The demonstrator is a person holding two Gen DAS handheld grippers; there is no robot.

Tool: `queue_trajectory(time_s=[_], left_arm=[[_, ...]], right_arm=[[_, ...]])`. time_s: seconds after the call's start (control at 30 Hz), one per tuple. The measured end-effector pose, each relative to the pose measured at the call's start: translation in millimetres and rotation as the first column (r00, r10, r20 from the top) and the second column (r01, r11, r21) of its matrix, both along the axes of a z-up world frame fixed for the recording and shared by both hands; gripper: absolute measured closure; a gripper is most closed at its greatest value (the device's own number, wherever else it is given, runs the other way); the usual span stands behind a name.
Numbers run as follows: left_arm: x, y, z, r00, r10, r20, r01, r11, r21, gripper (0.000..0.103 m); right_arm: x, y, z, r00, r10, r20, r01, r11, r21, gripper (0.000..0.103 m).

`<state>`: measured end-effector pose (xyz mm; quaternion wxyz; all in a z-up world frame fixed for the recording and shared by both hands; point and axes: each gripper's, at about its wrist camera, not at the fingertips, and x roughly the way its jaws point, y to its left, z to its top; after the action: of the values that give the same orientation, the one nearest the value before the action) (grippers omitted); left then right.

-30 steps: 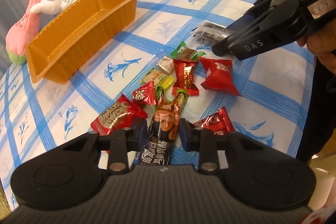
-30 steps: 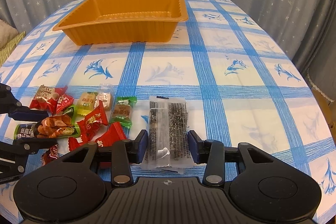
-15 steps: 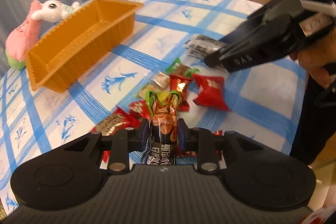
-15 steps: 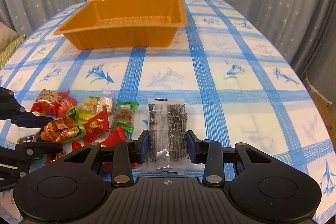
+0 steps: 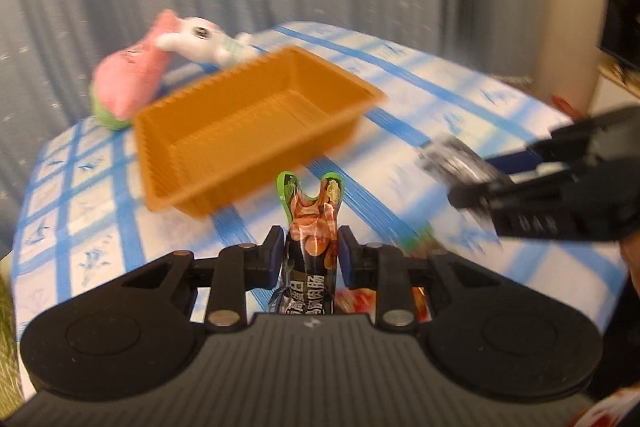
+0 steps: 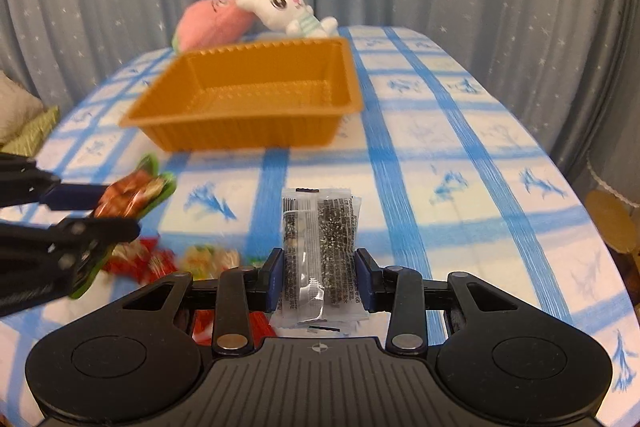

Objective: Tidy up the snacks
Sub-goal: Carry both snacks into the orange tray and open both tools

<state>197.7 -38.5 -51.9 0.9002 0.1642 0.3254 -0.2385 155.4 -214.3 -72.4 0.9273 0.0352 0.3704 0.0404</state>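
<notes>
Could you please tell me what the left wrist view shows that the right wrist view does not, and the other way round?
Only the left wrist view shows the printed dark lower half of the sausage snack clamped in the left gripper, and the right gripper from the side.

Only the right wrist view shows the clear seaweed packet face-on between the right gripper's fingers, the table's right edge, and a cushion at far left.

Both show the empty orange tray, the plush rabbit behind it, the checked tablecloth and loose red candies.
</notes>
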Motion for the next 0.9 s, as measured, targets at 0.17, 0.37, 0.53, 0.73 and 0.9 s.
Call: queue_trajectory(time_s=[0.17, 0.37, 0.53, 0.73, 0.9], left_arm=[[40, 0, 21, 0.996, 0.078, 0.036, -0.076, 0.996, -0.038, 0.077], [97, 5, 33, 0.983, 0.179, 0.052, -0.173, 0.980, -0.101, 0.077], [146, 10, 29, 0.970, 0.241, 0.039, -0.233, 0.962, -0.139, 0.077], [182, 14, 3, 0.964, 0.265, -0.016, -0.265, 0.955, -0.134, 0.077], [194, 13, -17, 0.962, 0.271, -0.038, -0.274, 0.956, -0.108, 0.077]], right_arm=[[36, 3, 24, 0.999, 0.031, 0.042, -0.032, 0.999, 0.016, 0.066], [96, 8, 49, 0.992, 0.053, 0.115, -0.054, 0.998, 0.010, 0.066], [152, 12, 43, 0.992, 0.050, 0.113, -0.052, 0.998, 0.021, 0.066], [197, 8, 19, 0.998, 0.038, 0.057, -0.041, 0.998, 0.051, 0.065], [211, 12, 3, 0.998, 0.050, 0.028, -0.051, 0.998, 0.035, 0.065]])
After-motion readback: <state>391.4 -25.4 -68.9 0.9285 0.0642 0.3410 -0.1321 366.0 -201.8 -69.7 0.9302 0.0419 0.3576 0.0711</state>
